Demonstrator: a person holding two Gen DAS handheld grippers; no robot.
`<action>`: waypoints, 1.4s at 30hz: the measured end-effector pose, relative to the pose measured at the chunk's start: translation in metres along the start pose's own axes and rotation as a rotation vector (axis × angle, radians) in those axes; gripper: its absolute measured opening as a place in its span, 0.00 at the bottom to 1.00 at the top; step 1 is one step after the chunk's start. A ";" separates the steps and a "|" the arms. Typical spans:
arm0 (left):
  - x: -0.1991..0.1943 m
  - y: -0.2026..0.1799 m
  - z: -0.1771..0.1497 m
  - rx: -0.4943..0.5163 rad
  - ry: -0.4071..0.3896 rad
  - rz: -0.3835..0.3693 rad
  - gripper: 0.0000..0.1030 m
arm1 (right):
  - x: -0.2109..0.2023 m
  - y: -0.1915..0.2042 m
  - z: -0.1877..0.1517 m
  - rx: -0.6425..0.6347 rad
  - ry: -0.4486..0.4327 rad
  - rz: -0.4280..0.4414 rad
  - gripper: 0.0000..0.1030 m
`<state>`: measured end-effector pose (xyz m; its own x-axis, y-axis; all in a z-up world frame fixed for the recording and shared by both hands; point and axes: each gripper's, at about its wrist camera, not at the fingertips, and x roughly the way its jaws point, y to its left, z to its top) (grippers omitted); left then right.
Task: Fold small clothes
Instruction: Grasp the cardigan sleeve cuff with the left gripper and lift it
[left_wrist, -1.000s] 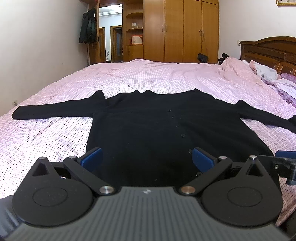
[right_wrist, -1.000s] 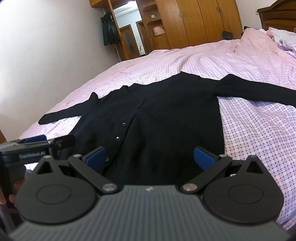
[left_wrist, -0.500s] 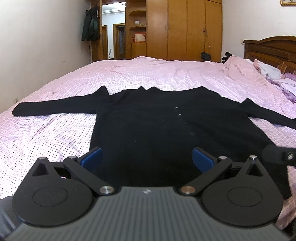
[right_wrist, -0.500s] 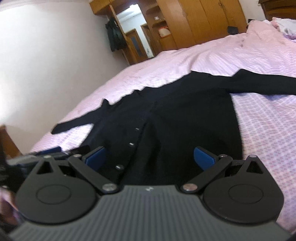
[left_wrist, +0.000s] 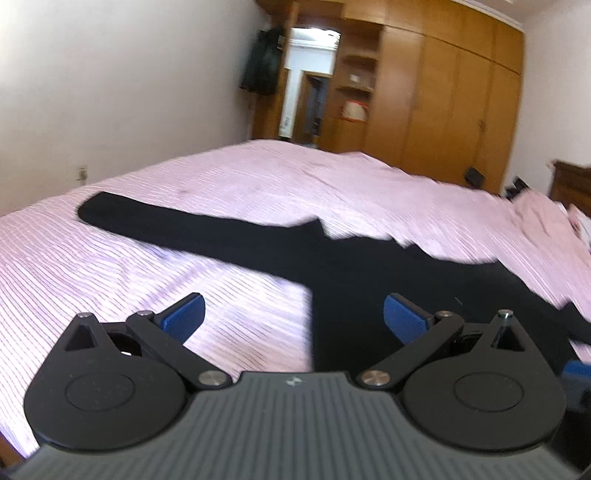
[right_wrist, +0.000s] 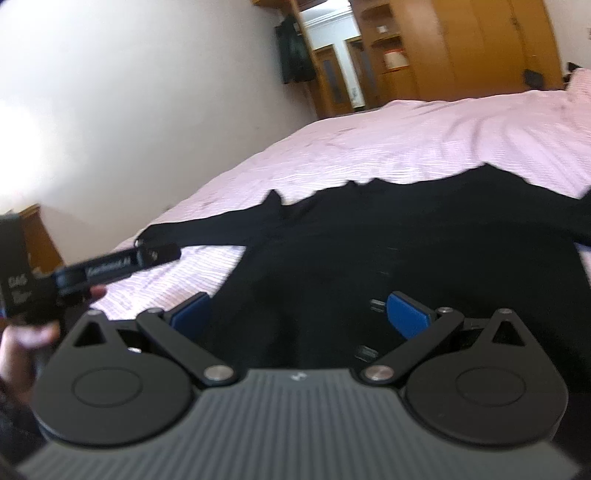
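A black buttoned cardigan (left_wrist: 388, 280) lies spread flat on the pink bed, its left sleeve (left_wrist: 177, 225) stretched out toward the wall. My left gripper (left_wrist: 293, 315) is open above the garment's left side edge, holding nothing. In the right wrist view the cardigan (right_wrist: 406, 251) fills the middle, and my right gripper (right_wrist: 299, 314) hovers open over its lower body near the buttons. The other gripper's body (right_wrist: 110, 267) and a hand (right_wrist: 22, 347) show at the left. Both views are blurred by motion.
The pink checked bedspread (left_wrist: 110, 280) reaches to a white wall (left_wrist: 110, 92) on the left. Wooden wardrobes (left_wrist: 443, 110) and a doorway (left_wrist: 310, 99) stand beyond the bed. A headboard corner (left_wrist: 570, 181) shows at far right.
Both grippers have swung to the left and tilted; the left one now faces the left sleeve instead of the body's middle. Both stay open. The cardigan has not moved.
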<state>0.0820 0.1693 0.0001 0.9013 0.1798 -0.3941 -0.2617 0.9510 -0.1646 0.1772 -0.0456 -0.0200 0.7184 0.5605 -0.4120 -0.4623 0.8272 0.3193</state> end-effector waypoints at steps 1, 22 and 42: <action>0.005 0.013 0.007 -0.027 -0.009 0.011 1.00 | 0.009 0.008 0.003 -0.008 0.009 0.021 1.00; 0.088 0.240 0.048 -0.565 -0.103 0.067 1.00 | 0.126 0.128 0.048 -0.070 0.044 0.183 1.00; 0.222 0.342 0.053 -0.735 -0.188 0.009 1.00 | 0.248 0.164 0.072 -0.093 0.022 0.163 1.00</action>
<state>0.2104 0.5481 -0.0960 0.9246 0.2887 -0.2484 -0.3724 0.5488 -0.7484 0.3177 0.2260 -0.0082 0.6192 0.6873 -0.3797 -0.6185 0.7248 0.3036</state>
